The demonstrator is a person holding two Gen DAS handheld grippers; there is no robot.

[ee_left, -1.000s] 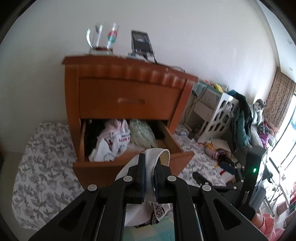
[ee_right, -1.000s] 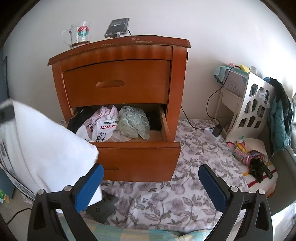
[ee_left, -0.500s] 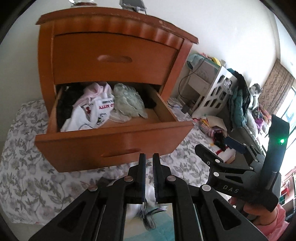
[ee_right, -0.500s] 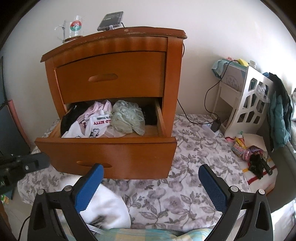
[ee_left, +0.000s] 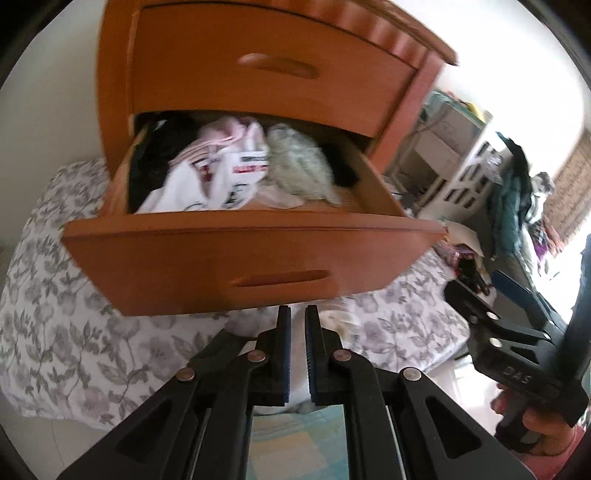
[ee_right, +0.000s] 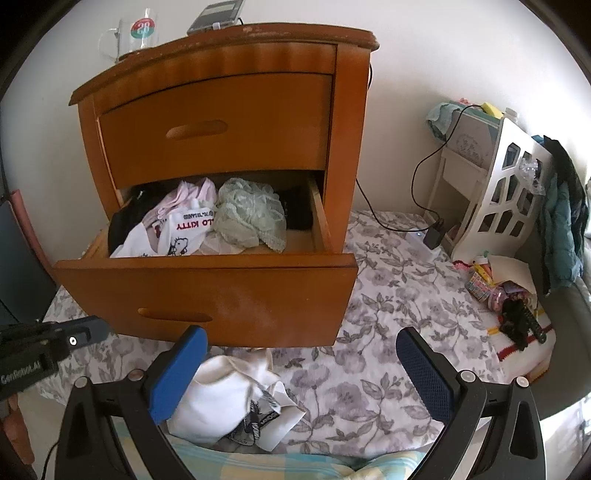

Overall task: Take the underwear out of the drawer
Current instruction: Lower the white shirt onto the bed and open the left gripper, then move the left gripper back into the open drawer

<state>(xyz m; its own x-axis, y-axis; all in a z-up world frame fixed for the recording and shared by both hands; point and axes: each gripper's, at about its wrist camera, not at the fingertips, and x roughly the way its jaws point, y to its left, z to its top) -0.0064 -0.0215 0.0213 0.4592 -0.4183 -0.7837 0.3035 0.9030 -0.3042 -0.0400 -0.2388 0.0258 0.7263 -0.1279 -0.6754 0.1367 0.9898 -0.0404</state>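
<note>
The wooden nightstand's lower drawer [ee_right: 207, 291] [ee_left: 240, 254] stands pulled out. Inside lie a white printed garment [ee_right: 184, 229] [ee_left: 221, 177], a pale green lace piece [ee_right: 251, 214] [ee_left: 299, 166], something pink and something black [ee_right: 122, 221]. A white pair of underwear [ee_right: 225, 398] [ee_left: 338, 325] lies crumpled on the floral mat below the drawer front. My right gripper [ee_right: 301, 350] hangs wide open above it. My left gripper [ee_left: 297, 321] is shut, nothing showing between its tips, pointing at the drawer front. It also shows at the left edge of the right wrist view, left gripper [ee_right: 88, 330].
A glass mug [ee_right: 136, 33] and a phone [ee_right: 216, 14] sit on the nightstand top. A white cut-out shelf [ee_right: 506, 192], a charger with cable [ee_right: 432, 236], a teal jacket [ee_right: 561, 229] and a small clutter pile [ee_right: 498, 288] fill the right. The floral mat [ee_right: 388, 306] covers the floor.
My left gripper came down from drawer height with the white underwear, which now lies on the mat clear of its fingers. Both grippers have moved closer to the drawer.
</note>
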